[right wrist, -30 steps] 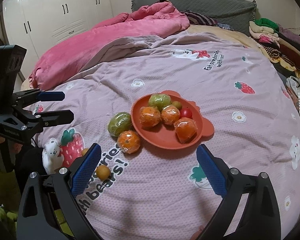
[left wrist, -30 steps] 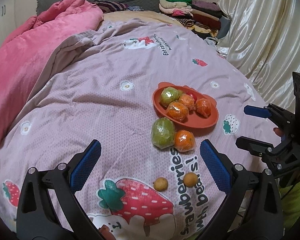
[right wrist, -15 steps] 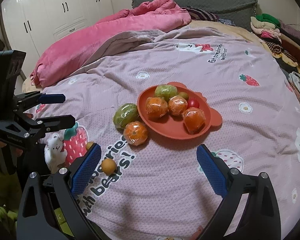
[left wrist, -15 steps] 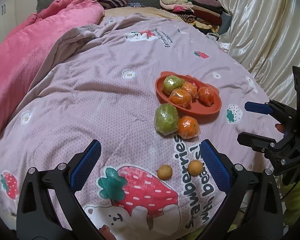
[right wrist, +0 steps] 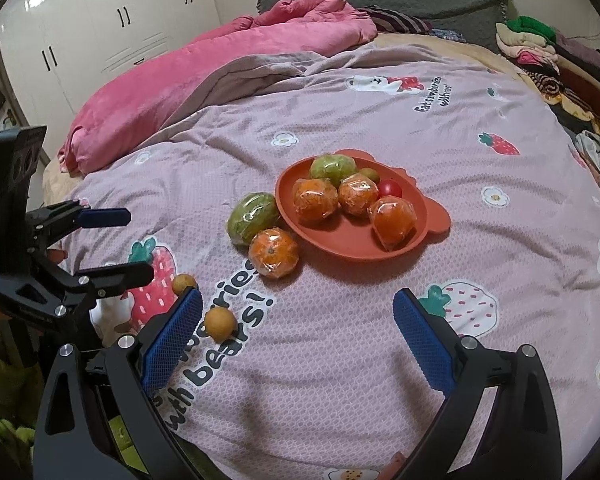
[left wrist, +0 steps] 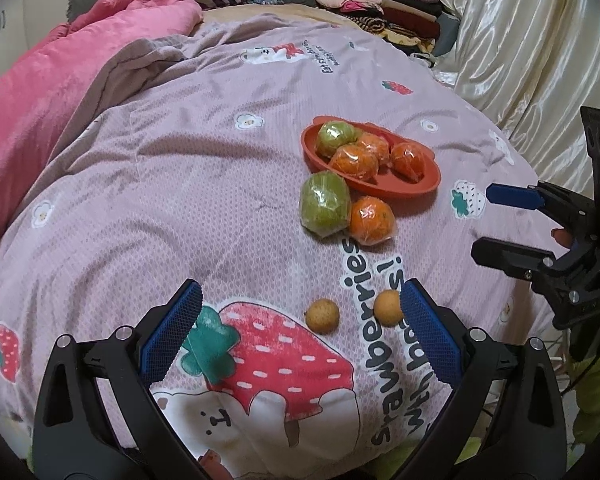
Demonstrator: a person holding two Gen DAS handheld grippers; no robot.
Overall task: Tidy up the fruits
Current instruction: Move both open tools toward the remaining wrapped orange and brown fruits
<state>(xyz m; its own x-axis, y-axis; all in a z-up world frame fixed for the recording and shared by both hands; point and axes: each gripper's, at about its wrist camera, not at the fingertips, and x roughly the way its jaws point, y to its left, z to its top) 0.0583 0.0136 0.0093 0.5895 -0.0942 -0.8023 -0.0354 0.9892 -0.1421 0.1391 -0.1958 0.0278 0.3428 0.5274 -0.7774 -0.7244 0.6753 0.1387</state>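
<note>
I have both grippers hovering over a bed spread with a pink strawberry-print quilt point(right wrist: 380, 92). My left gripper point(left wrist: 300, 312) has its blue-padded jaws spread wide with nothing between them; my right gripper point(right wrist: 298, 318) is likewise wide apart and empty.

The orange plate point(right wrist: 340, 242) sits mid-quilt. On it I see a wrapped green fruit point(right wrist: 333, 168) at the far edge, three plastic-wrapped oranges point(right wrist: 315, 201) in front of it, a small red fruit point(right wrist: 391, 189) that may be a cherry tomato, and a small greenish one point(right wrist: 369, 174) I cannot identify.

Off the plate, a second wrapped green fruit point(left wrist: 324, 204) lies just beside the rim, touching a wrapped orange point(left wrist: 371, 220). Nearer me, two small tan round fruits lie apart on the quilt's lettering: one point(left wrist: 322, 316) between my left gripper's fingers in view, the other point(left wrist: 387, 307) right at its right pad.

A pink blanket point(left wrist: 60, 80) is heaped at the left, and folded clothes point(left wrist: 372, 4) are stacked at the far end.
</note>
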